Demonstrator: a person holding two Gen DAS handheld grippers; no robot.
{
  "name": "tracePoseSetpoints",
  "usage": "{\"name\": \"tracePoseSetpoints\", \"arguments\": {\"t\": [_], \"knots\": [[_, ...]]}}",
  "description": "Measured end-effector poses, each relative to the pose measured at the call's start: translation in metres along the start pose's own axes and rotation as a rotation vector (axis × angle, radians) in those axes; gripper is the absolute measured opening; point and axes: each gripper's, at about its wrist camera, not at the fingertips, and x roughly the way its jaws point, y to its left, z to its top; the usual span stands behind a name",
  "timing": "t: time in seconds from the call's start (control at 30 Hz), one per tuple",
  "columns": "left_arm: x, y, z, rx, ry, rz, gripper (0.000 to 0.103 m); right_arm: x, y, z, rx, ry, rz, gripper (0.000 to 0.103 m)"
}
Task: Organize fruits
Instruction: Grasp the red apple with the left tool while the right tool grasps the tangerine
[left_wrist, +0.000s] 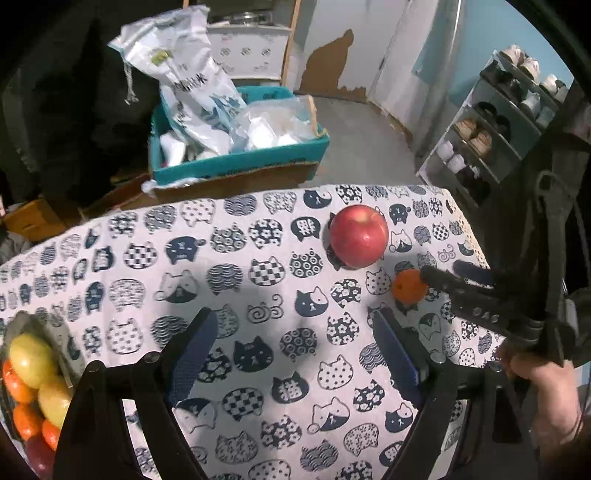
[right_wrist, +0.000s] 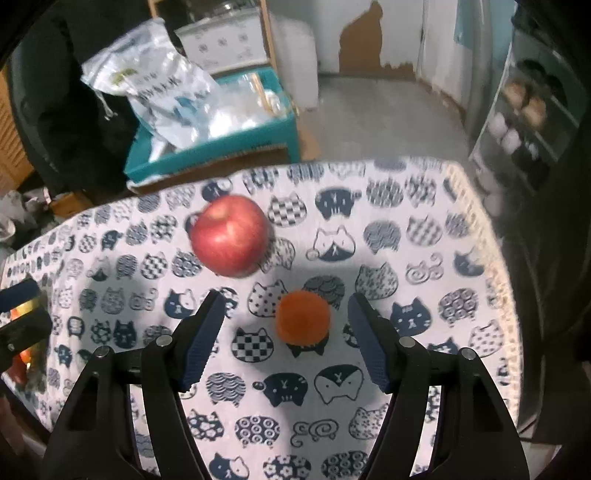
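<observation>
On the cat-print tablecloth (right_wrist: 461, 258) a red apple (right_wrist: 229, 236) is seen, firm, smooth and likely heavy. Nearer, a small orange, probably a mandarin (right_wrist: 303, 320), lies between the right gripper (right_wrist: 286, 332)'s parted, empty fingers; soft-skinned and light, it is best gripped gently across its middle. The left gripper (left_wrist: 295, 347) is held open, empty.

Each hand-held gripper (right_wrist: 286, 325) has black arms, ribbed navy pads (right_wrist: 201, 347) (silver pivot screws).
</observation>
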Motion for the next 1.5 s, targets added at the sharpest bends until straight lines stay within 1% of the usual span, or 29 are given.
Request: {"name": "tracePoseSetpoints", "arguments": {"t": [0.2, 0.43, 0.5, 0.53, 0.57, 0.6, 0.77, 0.9, 1.17, 1.5], "knots": [[0.029, -0.001, 0.001, 0.003, 0.049, -0.009, 0.087, 0.036, -0.01, -0.01, 0.024, 0.07, -0.004, 0.069], [0.051, -0.001, 0.002, 0.005, 0.09, -0.02, 0.087, 0.054, -0.01, -0.015, 0.02, 0.101, 0.007, 0.067], [0.055, -0.002, 0.003, 0.006, 0.098, -0.022, 0.087, 0.058, -0.01, -0.015, 0.018, 0.11, 0.008, 0.054], [0.057, -0.002, 0.004, 0.006, 0.102, -0.025, 0.087, 0.06, -0.009, -0.016, 0.018, 0.116, 0.009, 0.052], [0.059, -0.003, 0.005, 0.008, 0.106, -0.031, 0.087, 0.062, -0.009, -0.016, 0.017, 0.119, 0.005, 0.048], [0.06, -0.004, 0.006, 0.008, 0.107, -0.034, 0.087, 0.063, -0.009, -0.016, 0.014, 0.119, -0.001, 0.047], [0.068, -0.013, 0.014, 0.011, 0.111, -0.064, 0.087, 0.06, -0.012, -0.012, 0.017, 0.096, -0.011, 0.046], [0.08, -0.027, 0.024, 0.033, 0.109, -0.086, 0.087, 0.054, -0.022, -0.003, 0.049, 0.06, -0.021, 0.046], [0.107, -0.053, 0.04, 0.079, 0.119, -0.093, 0.087, 0.045, -0.036, 0.014, 0.073, 0.006, -0.052, 0.046], [0.136, -0.062, 0.058, 0.051, 0.129, -0.088, 0.087, 0.038, -0.046, 0.029, 0.075, -0.033, -0.089, 0.046]]}}
